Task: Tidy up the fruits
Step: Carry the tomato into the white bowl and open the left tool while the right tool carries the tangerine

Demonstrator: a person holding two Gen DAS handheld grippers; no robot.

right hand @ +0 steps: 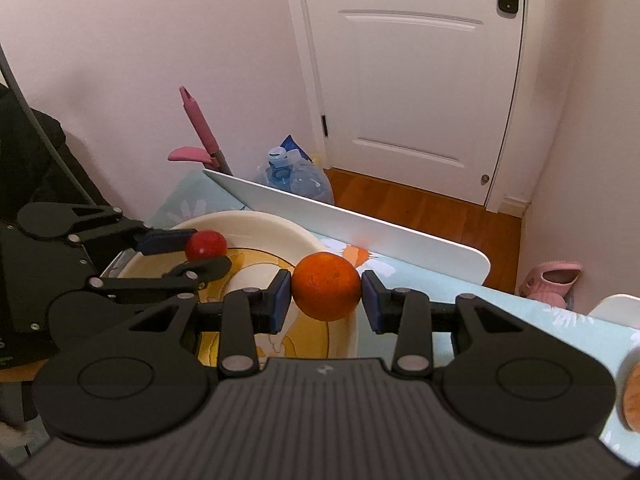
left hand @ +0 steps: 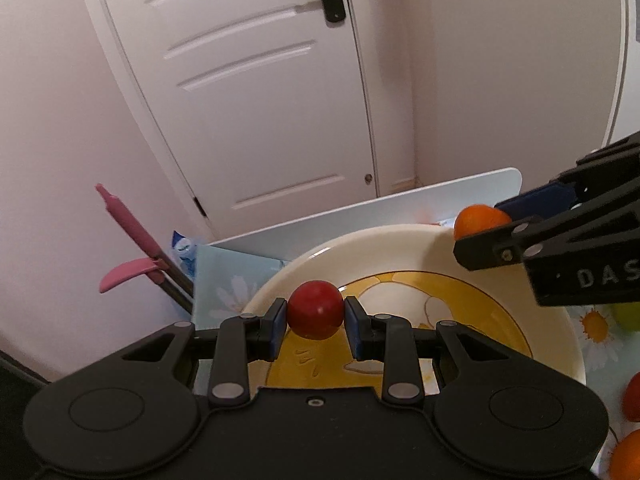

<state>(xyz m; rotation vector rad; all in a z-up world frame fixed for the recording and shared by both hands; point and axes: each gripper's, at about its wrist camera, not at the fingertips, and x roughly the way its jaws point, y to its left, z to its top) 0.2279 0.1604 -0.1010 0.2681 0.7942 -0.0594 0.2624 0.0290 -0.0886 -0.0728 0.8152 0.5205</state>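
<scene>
My left gripper (left hand: 316, 322) is shut on a small red fruit (left hand: 316, 314) and holds it over the near left part of a cream bowl (left hand: 400, 240) with a yellow pattern inside. My right gripper (right hand: 326, 300) is shut on an orange (right hand: 326, 286) and holds it above the bowl's right rim (right hand: 280, 226). In the left wrist view the right gripper (left hand: 488, 228) and its orange (left hand: 478, 220) show at the bowl's far right. In the right wrist view the left gripper (right hand: 200, 254) with the red fruit (right hand: 206, 244) hangs over the bowl's left side.
The bowl stands on a light blue daisy tablecloth (right hand: 520, 320). A white board (right hand: 360, 228) lines the table's far edge. More fruit lies at the right: a green one (left hand: 628, 316), a red one (left hand: 632, 398), an orange one (left hand: 626, 456). A pink-handled mop (right hand: 200, 132) and a water jug (right hand: 296, 178) stand behind.
</scene>
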